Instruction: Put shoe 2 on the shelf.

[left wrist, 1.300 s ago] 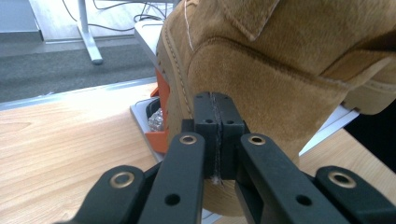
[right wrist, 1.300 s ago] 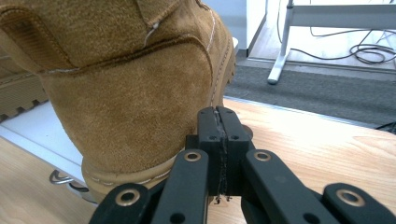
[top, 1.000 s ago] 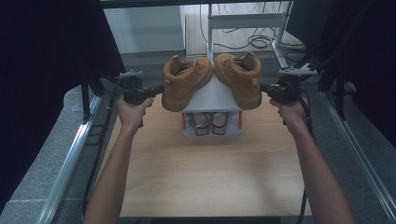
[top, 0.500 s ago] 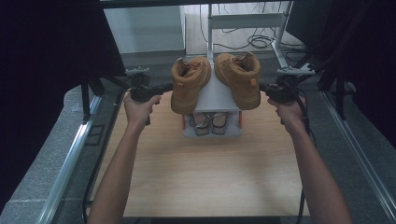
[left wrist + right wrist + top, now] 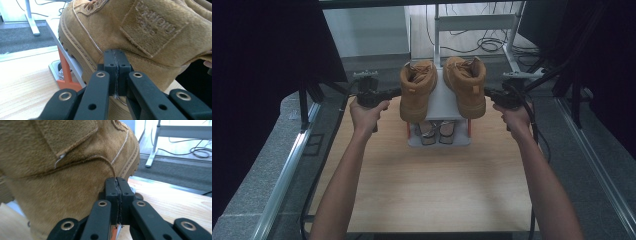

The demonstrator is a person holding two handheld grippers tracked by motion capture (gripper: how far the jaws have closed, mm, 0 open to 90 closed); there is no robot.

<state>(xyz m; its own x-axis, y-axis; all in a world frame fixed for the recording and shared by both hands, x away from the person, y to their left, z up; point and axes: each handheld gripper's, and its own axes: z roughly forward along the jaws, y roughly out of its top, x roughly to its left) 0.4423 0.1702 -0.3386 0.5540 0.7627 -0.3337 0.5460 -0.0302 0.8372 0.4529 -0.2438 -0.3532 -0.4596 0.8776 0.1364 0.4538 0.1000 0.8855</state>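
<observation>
Two tan suede boots stand side by side on the top shelf of a small grey shoe rack (image 5: 440, 102) with orange legs. My left gripper (image 5: 398, 91) is shut with nothing between its jaws, and its tip rests against the outer side of the left boot (image 5: 417, 90). In the left gripper view the closed tip (image 5: 115, 53) meets that boot (image 5: 140, 37) low on its heel side. My right gripper (image 5: 487, 91) is also shut and empty. Its tip (image 5: 116, 181) lies against the outer side of the right boot (image 5: 62, 170), which the high view also shows (image 5: 467, 85).
A pair of sandals (image 5: 439, 132) lies on the rack's lower shelf. The rack stands at the far middle of the wooden table (image 5: 427, 185). Beyond it are a white desk frame (image 5: 472, 22) and floor cables. Metal rails (image 5: 287, 170) run along both table sides.
The left gripper has moved inward to the right. The left boot, which was angled outward, now stands straighter and closer to the right boot. The right gripper has hardly moved.
</observation>
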